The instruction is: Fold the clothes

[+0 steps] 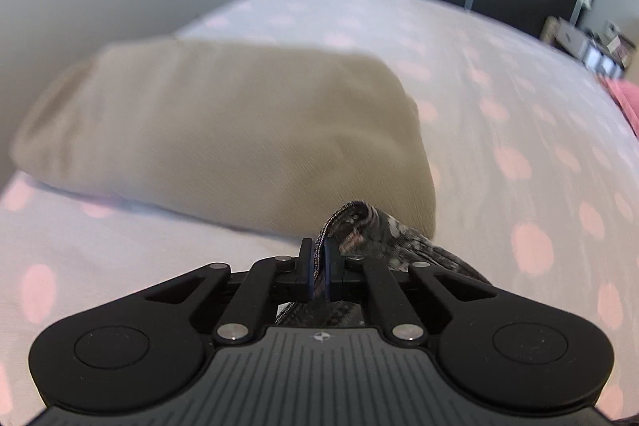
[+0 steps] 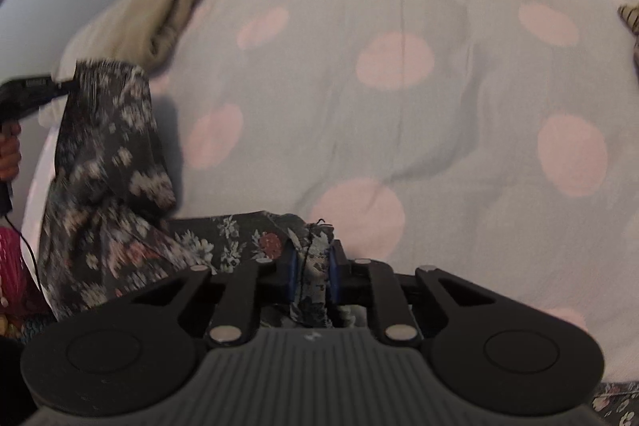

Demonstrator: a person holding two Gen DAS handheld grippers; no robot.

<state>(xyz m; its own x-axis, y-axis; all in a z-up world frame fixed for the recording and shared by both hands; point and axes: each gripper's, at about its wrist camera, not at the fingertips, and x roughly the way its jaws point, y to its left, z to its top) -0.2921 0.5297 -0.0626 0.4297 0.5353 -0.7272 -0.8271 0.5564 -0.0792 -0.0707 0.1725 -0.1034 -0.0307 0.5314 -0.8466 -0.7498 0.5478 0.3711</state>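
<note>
Hanging above the bed [image 2: 459, 98], the floral garment [image 2: 108, 162] is pinched at one edge by the left gripper [image 1: 318, 268] and at another by the right gripper [image 2: 312, 272], unfolded. Beyond it, a beige garment [image 1: 223, 130] lies folded on the bed; the floral one remains to be folded.

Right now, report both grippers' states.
Left gripper: shut on the floral garment.
Right gripper: shut on the same floral garment.
</note>
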